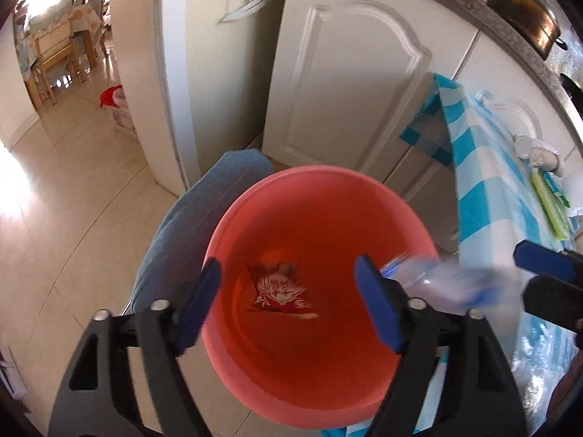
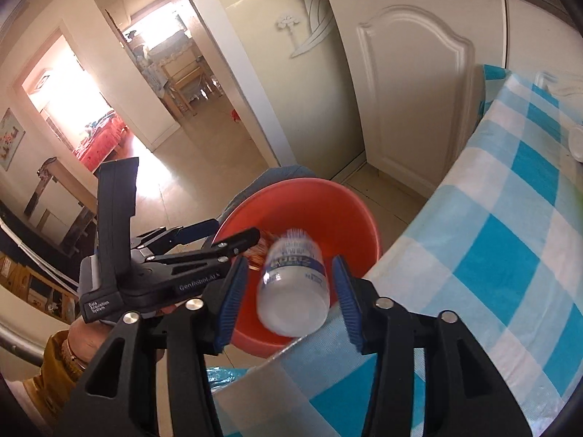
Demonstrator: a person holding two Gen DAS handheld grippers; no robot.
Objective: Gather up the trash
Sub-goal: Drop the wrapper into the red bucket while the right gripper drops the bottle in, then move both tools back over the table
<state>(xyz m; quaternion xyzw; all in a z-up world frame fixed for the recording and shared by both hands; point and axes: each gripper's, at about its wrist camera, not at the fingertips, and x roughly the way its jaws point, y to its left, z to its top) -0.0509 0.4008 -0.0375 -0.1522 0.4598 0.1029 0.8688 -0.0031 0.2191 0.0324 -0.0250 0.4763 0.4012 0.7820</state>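
A red bucket (image 1: 309, 178) stands on the floor beside the table, and a red printed wrapper (image 1: 280, 287) lies on its bottom. My left gripper (image 1: 288, 291) hangs open over the bucket's mouth with nothing between its fingers; the right wrist view shows it (image 2: 218, 233) at the bucket's (image 2: 302, 184) left rim. My right gripper (image 2: 289, 266) is open above the near rim. A clear plastic bottle (image 2: 291, 291) with a blue label sits blurred between its pads, with a gap on each side. In the left wrist view the bottle (image 1: 433, 280) is a blur at the bucket's right rim.
The table with a blue-and-white checked cloth (image 2: 510, 255) is at the right, touching the bucket. White cabinet doors (image 1: 346, 83) stand behind. A blue cloth bundle (image 1: 189, 225) lies left of the bucket. A hand in a mustard sleeve (image 2: 65, 349) holds the left gripper.
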